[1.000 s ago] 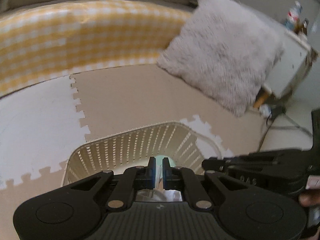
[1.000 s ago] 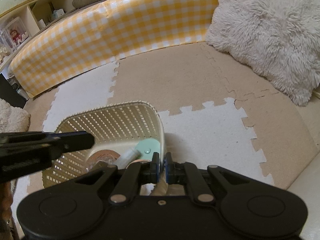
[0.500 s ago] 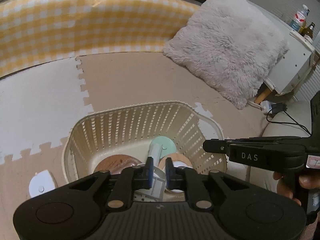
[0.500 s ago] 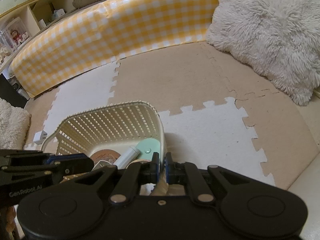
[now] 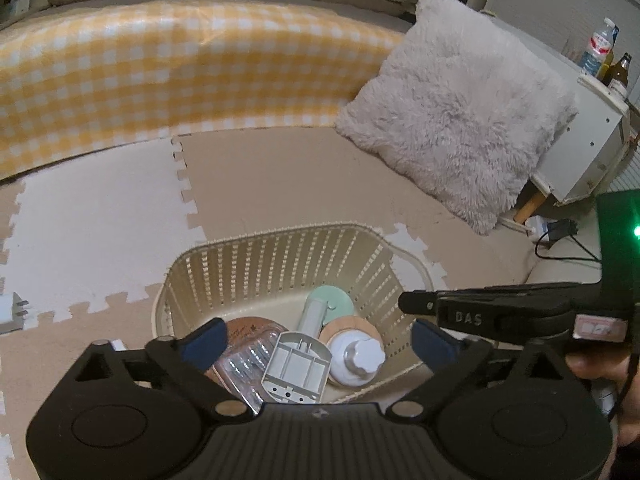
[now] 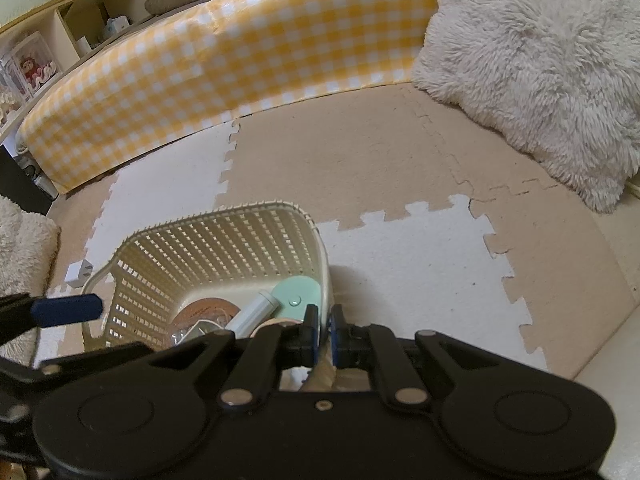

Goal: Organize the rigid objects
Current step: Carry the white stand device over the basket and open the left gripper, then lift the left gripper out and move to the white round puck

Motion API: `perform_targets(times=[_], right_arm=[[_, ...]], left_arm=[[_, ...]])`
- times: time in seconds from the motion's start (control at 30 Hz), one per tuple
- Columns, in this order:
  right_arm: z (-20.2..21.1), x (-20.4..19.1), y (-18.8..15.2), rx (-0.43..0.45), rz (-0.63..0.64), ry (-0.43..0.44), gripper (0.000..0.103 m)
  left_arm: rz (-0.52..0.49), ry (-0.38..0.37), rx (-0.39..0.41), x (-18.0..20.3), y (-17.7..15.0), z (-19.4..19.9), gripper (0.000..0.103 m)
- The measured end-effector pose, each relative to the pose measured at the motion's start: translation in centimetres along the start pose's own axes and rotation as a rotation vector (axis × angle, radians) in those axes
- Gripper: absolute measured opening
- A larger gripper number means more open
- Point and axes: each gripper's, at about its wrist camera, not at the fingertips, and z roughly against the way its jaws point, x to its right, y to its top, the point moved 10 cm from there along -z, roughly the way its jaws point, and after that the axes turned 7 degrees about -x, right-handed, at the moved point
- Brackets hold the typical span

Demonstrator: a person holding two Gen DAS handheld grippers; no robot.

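Observation:
A cream slatted basket stands on the foam floor mat; it also shows in the right wrist view. Inside lie a grey plastic tray-like piece, a white bottle on a wooden disc, a mint-green device, and a brown round thing under clear packaging. My left gripper hangs open and empty over the basket. My right gripper is shut on the basket's near right rim.
A yellow checked cushion wall runs along the back. A fluffy grey pillow leans at the right by a white cabinet. A white plug adapter lies on the mat left of the basket.
My left gripper has opened wide and let the grey plastic piece drop into the basket. The right gripper has kept its hold on the rim.

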Motion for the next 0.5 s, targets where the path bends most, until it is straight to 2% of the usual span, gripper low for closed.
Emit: perform_targets(times=[0.23, 0.5], right_arm=[[0.0, 0.0, 0.0, 0.001, 0.000, 0.000, 0.006], [0.0, 0.0, 0.0, 0.001, 0.000, 0.000, 0.006]], left_arm=[[0.025, 0.016, 0.069, -0.2, 0.4, 2.4, 0.103], [0.072, 0.079, 0.124, -2.0, -0.1, 5.1, 0.103]])
